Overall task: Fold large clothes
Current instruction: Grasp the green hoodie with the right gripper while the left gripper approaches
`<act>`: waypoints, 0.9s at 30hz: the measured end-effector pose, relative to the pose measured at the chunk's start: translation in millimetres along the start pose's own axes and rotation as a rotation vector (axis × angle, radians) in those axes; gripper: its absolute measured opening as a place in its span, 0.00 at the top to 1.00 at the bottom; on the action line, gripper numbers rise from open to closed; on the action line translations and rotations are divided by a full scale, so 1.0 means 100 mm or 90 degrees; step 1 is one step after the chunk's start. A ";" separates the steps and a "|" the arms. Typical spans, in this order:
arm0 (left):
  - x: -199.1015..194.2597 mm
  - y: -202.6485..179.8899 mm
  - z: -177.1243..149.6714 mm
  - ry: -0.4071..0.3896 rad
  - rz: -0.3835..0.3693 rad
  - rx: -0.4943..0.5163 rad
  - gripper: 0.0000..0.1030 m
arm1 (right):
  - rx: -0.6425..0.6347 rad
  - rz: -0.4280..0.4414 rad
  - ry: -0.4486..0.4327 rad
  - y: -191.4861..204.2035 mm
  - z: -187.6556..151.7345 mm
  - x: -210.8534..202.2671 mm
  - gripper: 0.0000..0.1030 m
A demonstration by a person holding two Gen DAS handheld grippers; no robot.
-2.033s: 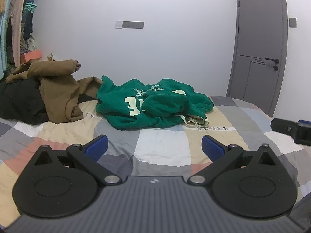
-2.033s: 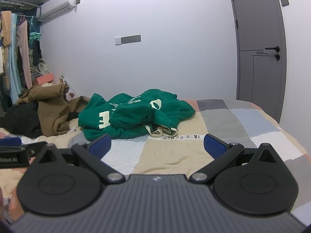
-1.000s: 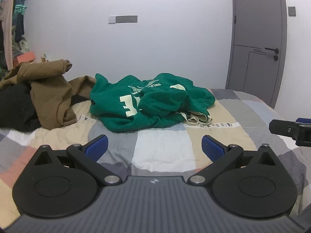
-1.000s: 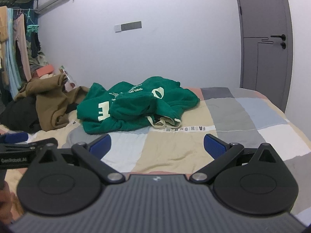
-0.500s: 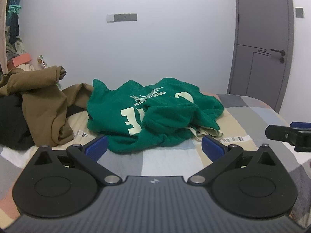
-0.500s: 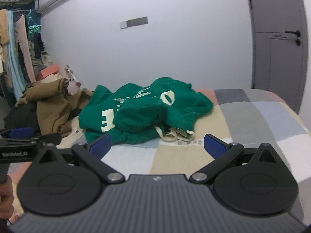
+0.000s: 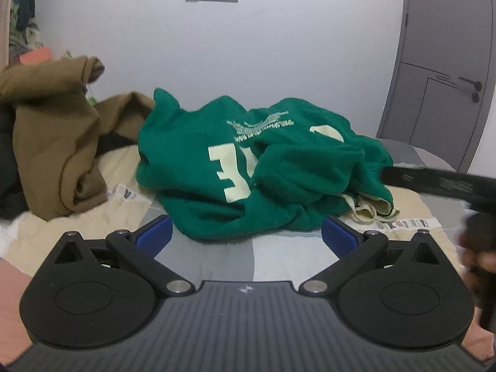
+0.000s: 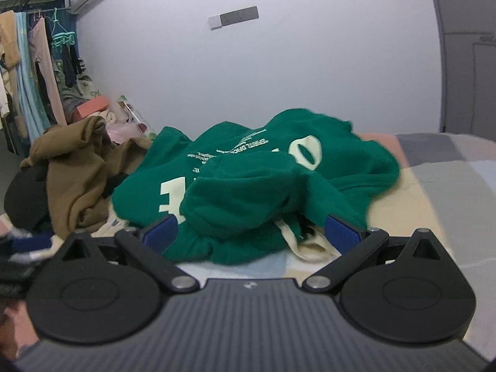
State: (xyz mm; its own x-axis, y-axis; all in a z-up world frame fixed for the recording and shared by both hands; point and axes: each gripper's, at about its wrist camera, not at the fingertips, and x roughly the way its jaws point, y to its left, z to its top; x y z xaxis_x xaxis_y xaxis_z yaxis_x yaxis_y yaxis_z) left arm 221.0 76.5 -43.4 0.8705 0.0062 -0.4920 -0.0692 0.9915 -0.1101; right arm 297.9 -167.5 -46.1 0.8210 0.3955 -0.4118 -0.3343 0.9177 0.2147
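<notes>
A crumpled green hoodie [image 7: 263,167] with cream lettering lies in a heap on the patchwork bed cover [image 7: 285,257]; it also shows in the right wrist view [image 8: 257,192]. My left gripper [image 7: 246,238] is open and empty, just short of the hoodie's near edge. My right gripper [image 8: 251,231] is open and empty, with its blue fingertips at the hoodie's near edge. The right gripper shows blurred at the right of the left wrist view [image 7: 440,183].
A brown garment [image 7: 59,142] and a black one [image 7: 6,167] are piled left of the hoodie. A clothes rack [image 8: 28,71] stands at far left. A grey door [image 7: 446,62] is at right. The white wall runs behind the bed.
Both grippers have moved forward toward the green hoodie, which now looks larger and closer. Both stay open. The right gripper has advanced further, alongside the hoodie.
</notes>
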 end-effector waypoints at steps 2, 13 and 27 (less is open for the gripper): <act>0.11 0.06 -0.02 0.018 -0.006 -0.009 0.00 | 0.009 -0.006 0.012 -0.01 0.01 0.28 0.00; 0.58 0.46 -0.18 0.069 -0.006 -0.085 0.00 | -0.080 -0.049 0.024 0.18 0.05 1.40 0.00; 0.35 0.51 -0.13 0.022 -0.023 -0.106 0.00 | -0.176 0.003 -0.011 0.49 0.22 0.31 0.84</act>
State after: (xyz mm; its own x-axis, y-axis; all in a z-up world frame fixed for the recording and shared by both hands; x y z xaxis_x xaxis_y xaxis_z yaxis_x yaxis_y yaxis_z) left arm 241.1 125.3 -77.5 0.8569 -0.0359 -0.5142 -0.1204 0.9560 -0.2675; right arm 317.2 -111.2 -29.1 0.8260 0.4015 -0.3957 -0.4501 0.8923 -0.0343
